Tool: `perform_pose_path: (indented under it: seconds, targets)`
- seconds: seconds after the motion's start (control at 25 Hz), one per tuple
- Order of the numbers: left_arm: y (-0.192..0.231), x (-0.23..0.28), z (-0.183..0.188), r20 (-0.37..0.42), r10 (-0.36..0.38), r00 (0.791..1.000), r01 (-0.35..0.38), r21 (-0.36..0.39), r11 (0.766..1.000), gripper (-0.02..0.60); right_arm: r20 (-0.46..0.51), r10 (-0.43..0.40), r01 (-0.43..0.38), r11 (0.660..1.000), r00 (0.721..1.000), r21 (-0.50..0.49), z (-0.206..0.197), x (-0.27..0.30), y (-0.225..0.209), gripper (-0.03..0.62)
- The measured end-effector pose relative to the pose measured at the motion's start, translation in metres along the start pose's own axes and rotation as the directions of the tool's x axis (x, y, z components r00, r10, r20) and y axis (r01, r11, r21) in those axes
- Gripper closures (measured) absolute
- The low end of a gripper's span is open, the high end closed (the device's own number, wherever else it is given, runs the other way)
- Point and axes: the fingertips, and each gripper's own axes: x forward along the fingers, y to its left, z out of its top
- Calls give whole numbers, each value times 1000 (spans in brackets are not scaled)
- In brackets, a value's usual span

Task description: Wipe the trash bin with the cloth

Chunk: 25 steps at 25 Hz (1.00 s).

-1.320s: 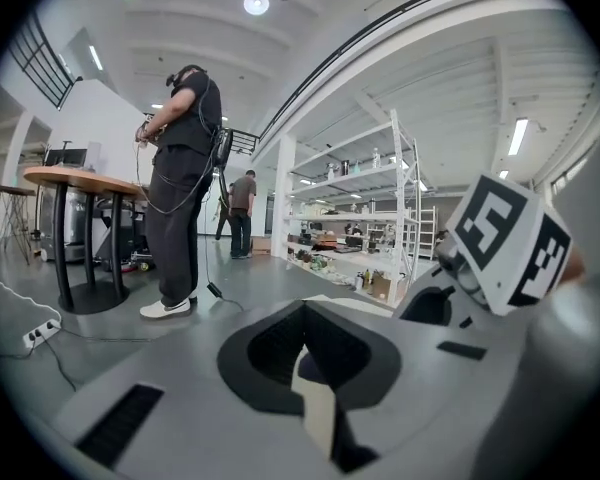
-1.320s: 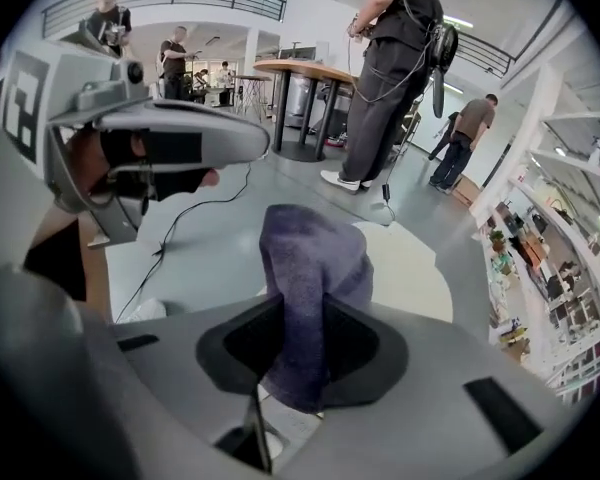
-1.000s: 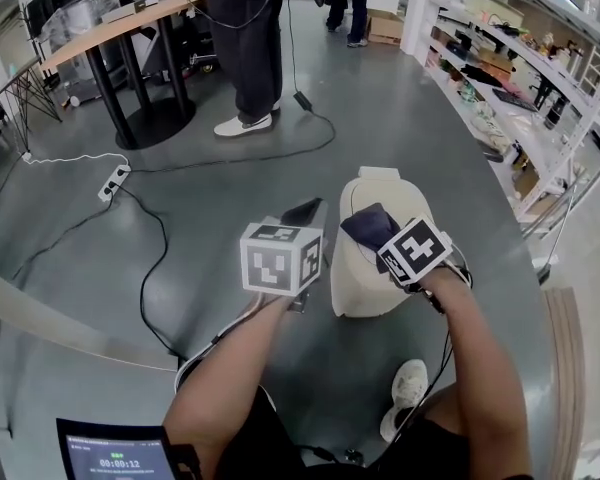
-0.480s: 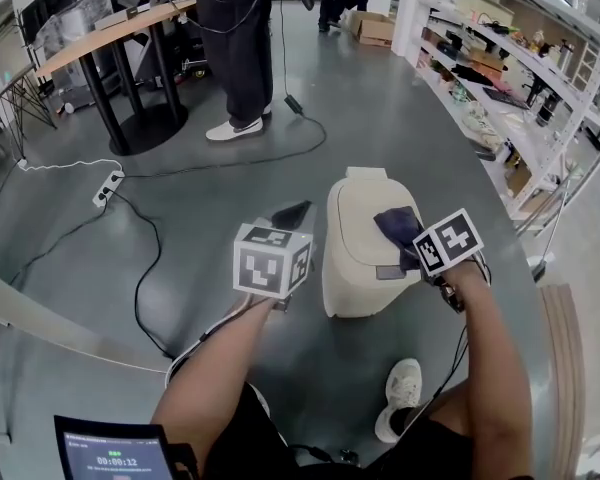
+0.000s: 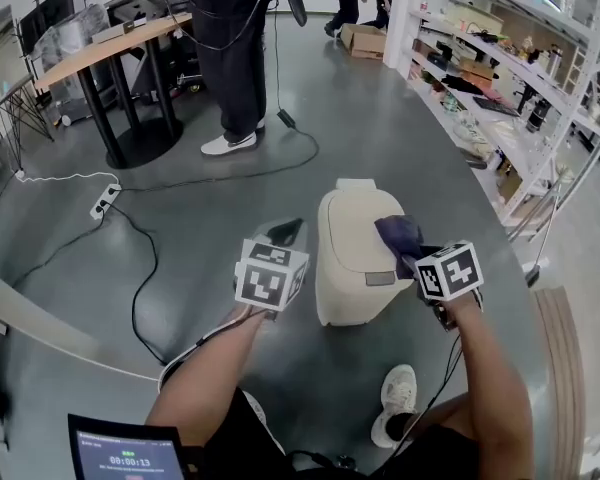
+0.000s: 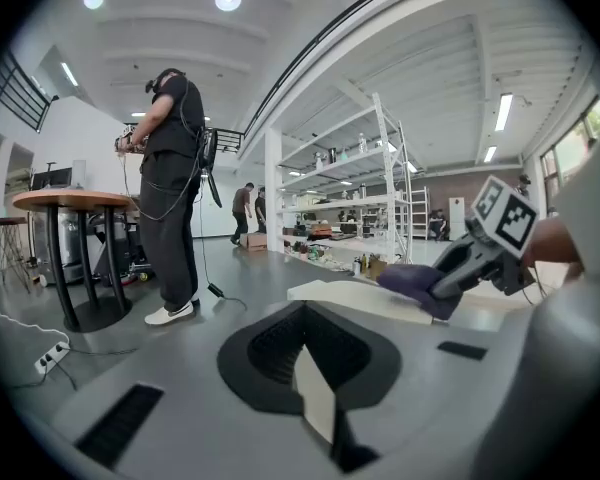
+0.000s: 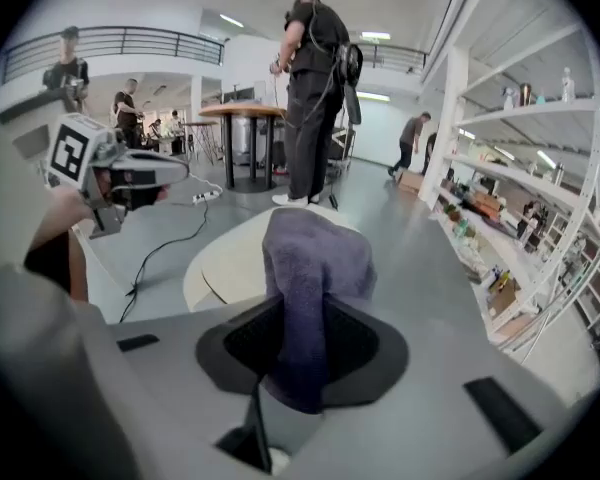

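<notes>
A cream trash bin [image 5: 345, 268] with a flat lid stands on the grey floor in front of me. My right gripper [image 5: 408, 248] is shut on a purple cloth [image 5: 397, 232], which lies on the right side of the lid. In the right gripper view the cloth [image 7: 315, 268] hangs bunched between the jaws above the lid [image 7: 225, 263]. My left gripper [image 5: 285, 233] hovers just left of the bin, shut, with nothing in it. From the left gripper view the lid [image 6: 365, 300] and the cloth [image 6: 415, 280] lie ahead to the right.
A person in dark trousers and white shoes [image 5: 225, 78] stands by a round table [image 5: 110, 38] at the back. A power strip [image 5: 104, 200] and cables trail over the floor at left. Shelving [image 5: 510, 88] lines the right side. My white shoe [image 5: 395, 388] is near the bin.
My right gripper has dragged the cloth from the middle of the lid to its right side. The left gripper has stayed beside the bin's left side.
</notes>
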Motion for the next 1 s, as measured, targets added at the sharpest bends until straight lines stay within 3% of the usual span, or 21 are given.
perform_pose_path:
  seconds: [0.2,0.4,0.52,0.64,0.76,1.0]
  targets:
    - [1,-9,4,-2,33,999,-33,4,999,581,289,8,17,996,957,-83,24,-49,70,490]
    - [3,-24,9,28,46,999,-45,-18,999,581,411,70,-45,996,909,-71,9,-58,146,490]
    - [6,-34,13,51,48,998,-48,-2,999,581,443,26,-27,1000,896,-4,-12,-43,175,490]
    - [17,-47,15,68,64,996,-67,30,997,581,450,-42,44,999,892,6,-30,-26,195,490]
    - [24,-56,12,68,63,996,-63,2,998,581,467,-99,103,995,879,15,-35,-11,197,490]
    - [32,-69,7,76,42,996,-39,-51,998,581,494,-186,138,981,849,134,-41,10,183,490]
